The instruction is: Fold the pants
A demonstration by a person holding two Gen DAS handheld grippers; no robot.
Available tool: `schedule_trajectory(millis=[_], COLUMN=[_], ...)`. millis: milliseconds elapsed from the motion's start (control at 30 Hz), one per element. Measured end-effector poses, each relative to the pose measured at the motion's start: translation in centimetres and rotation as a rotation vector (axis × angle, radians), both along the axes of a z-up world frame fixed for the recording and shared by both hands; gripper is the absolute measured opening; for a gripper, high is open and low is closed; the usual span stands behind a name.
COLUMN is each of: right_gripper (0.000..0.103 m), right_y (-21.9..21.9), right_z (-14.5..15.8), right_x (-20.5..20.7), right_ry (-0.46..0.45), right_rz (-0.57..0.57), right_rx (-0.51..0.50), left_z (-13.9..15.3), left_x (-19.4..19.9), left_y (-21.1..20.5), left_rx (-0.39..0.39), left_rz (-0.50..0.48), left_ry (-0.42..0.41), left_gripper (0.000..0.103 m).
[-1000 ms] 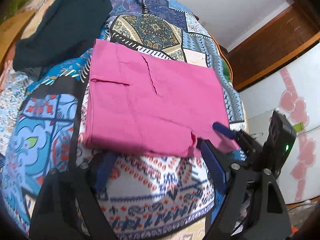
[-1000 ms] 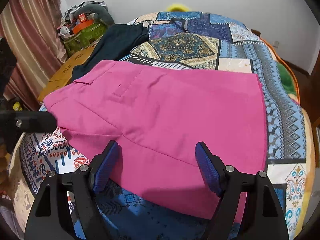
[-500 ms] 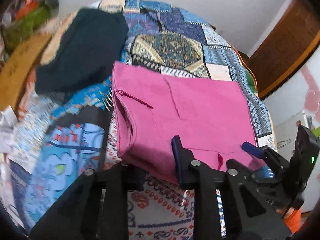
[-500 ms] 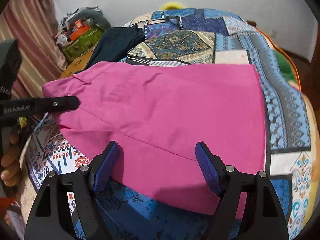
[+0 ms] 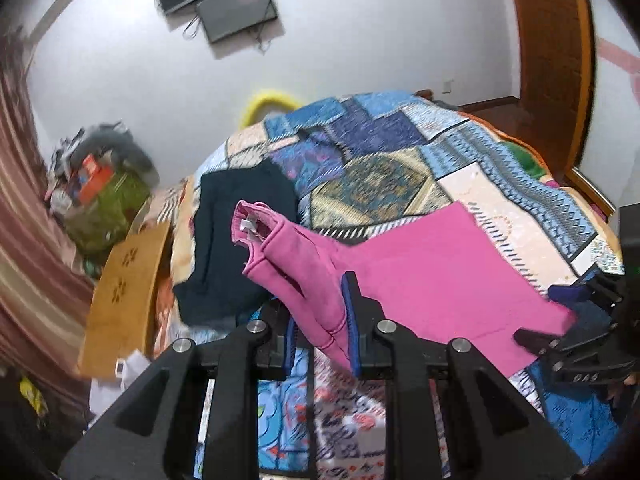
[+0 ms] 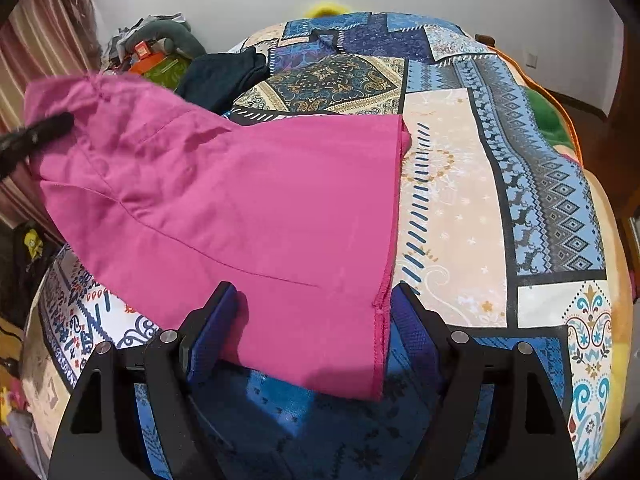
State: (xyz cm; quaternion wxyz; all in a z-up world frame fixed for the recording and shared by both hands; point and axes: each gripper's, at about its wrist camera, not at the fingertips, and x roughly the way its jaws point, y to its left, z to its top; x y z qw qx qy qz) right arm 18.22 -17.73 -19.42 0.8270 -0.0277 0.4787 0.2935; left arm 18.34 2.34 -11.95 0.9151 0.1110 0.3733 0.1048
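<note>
Pink pants (image 5: 440, 280) pinched in left gripper (image 5: 322, 332), hem between right gripper's (image 6: 308, 332) parted fingers

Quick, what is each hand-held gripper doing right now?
Left hand-held gripper: closed on the pink pants, lifting the waistband end.
Right hand-held gripper: open, fingers either side of the pants' edge.

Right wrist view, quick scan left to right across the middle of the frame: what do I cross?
Left gripper's finger → pink pants → pants' hem edge → bare patchwork bedspread.
</note>
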Motion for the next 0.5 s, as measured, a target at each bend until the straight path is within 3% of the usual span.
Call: schedule_trajectory(millis=[167,500], right_gripper=[0.076,0.076], right_y=[0.0,-0.2], right_z=[0.0,-0.1], right_x=[0.0,0.2], right_ry=[0.004,0.011], right_rz=[-0.004,-0.013], right_rx=[0.004,0.019], left_z=[1.2,0.7], left_x=[1.8,6.4], left_y=[-2.3,-5.1], left_rx=[-0.049,-0.360], left_rz=[-0.102,-0.278], left_ry=[0.004,0.155], left_gripper=[0.018,0.015])
